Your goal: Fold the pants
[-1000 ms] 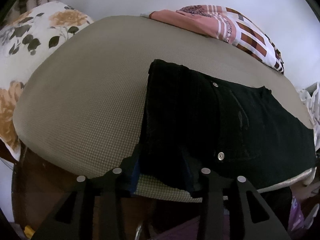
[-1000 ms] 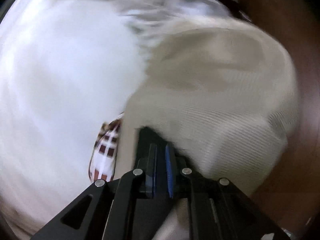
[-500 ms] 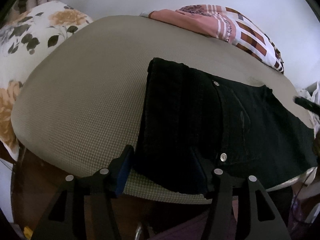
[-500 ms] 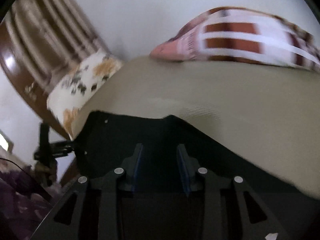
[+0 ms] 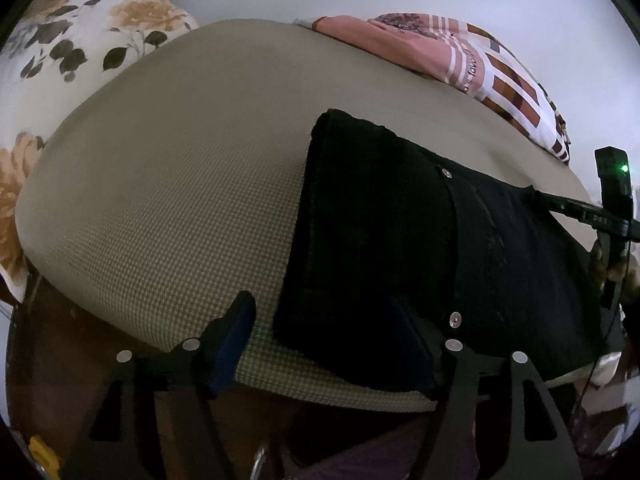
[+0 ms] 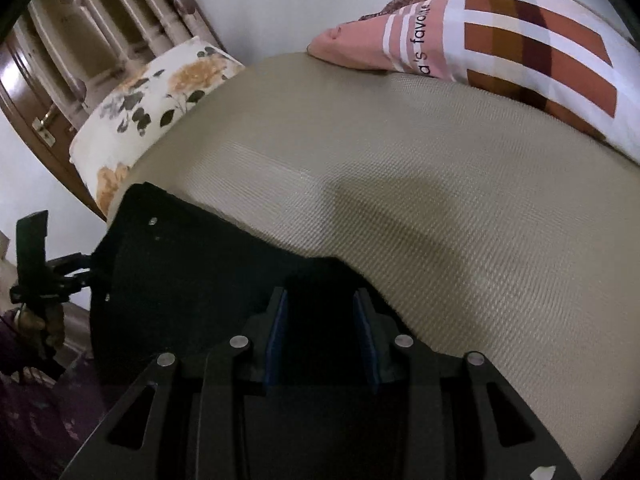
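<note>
Lying folded on the beige bed [image 5: 168, 200], the black pants [image 5: 400, 240] sit near its front edge. The left hand-held gripper [image 5: 324, 344] has just been opening, its jaws now spread around the pants' near corner without pressing it. The right hand-held gripper [image 6: 322, 336] hovers over the dark cloth with its jaws partly apart; whether its pads pinch fabric cannot be told. A patterned pillow [image 6: 520, 40] rests at the far edge.

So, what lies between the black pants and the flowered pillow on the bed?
Only bare beige bed cover. The left wrist view shows this stretch from the black pants to the flowered pillow; nothing rests on it.
</note>
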Action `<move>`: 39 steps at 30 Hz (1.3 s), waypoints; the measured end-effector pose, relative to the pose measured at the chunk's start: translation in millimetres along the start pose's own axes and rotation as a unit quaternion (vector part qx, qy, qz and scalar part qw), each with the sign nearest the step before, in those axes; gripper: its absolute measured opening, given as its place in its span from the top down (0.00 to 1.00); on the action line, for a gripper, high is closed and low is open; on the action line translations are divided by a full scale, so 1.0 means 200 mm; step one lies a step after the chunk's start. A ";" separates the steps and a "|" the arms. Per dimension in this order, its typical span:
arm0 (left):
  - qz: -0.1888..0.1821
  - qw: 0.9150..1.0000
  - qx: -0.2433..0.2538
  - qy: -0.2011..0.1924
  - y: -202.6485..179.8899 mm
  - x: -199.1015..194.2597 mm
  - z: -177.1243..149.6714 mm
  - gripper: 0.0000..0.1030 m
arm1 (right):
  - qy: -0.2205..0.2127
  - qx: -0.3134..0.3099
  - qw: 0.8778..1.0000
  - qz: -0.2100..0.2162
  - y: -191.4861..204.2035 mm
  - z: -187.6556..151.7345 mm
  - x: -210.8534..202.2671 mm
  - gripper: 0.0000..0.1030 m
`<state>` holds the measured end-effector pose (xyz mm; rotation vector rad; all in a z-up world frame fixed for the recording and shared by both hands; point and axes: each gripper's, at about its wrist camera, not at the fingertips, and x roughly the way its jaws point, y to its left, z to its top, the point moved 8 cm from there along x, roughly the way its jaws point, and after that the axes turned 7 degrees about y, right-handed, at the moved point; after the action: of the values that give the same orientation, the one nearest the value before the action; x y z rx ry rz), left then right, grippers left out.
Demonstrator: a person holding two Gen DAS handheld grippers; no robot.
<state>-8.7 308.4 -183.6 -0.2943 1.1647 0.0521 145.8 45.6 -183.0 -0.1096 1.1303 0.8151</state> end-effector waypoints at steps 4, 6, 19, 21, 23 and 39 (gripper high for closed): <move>0.001 1.000 -0.006 0.000 0.01 0.00 0.00 0.26 | 0.025 -0.008 0.999 0.026 0.01 0.03 0.04 0.69; 0.001 1.000 -0.007 0.000 0.01 0.01 0.00 0.25 | 0.041 -0.031 0.998 0.029 0.04 0.01 0.06 0.75; 0.039 0.999 -0.004 -0.038 0.03 -0.04 0.07 0.22 | -0.035 0.018 0.999 -0.006 -0.05 0.07 0.04 0.95; 0.037 0.999 -0.013 -0.029 0.03 -0.02 0.07 0.22 | -0.039 0.042 0.998 0.005 -0.09 0.08 0.07 0.95; 0.032 0.999 -0.019 -0.029 0.04 -0.01 0.07 0.22 | -0.039 0.021 0.999 -0.016 -0.06 0.09 0.08 0.95; 0.084 0.992 0.087 -0.033 0.00 0.00 0.15 0.19 | -0.059 0.034 0.996 -0.060 -0.07 0.10 0.09 0.88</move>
<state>18.8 315.9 -171.9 -0.0406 1.1180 0.1060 172.9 53.7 -193.7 -0.0707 1.0279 0.6679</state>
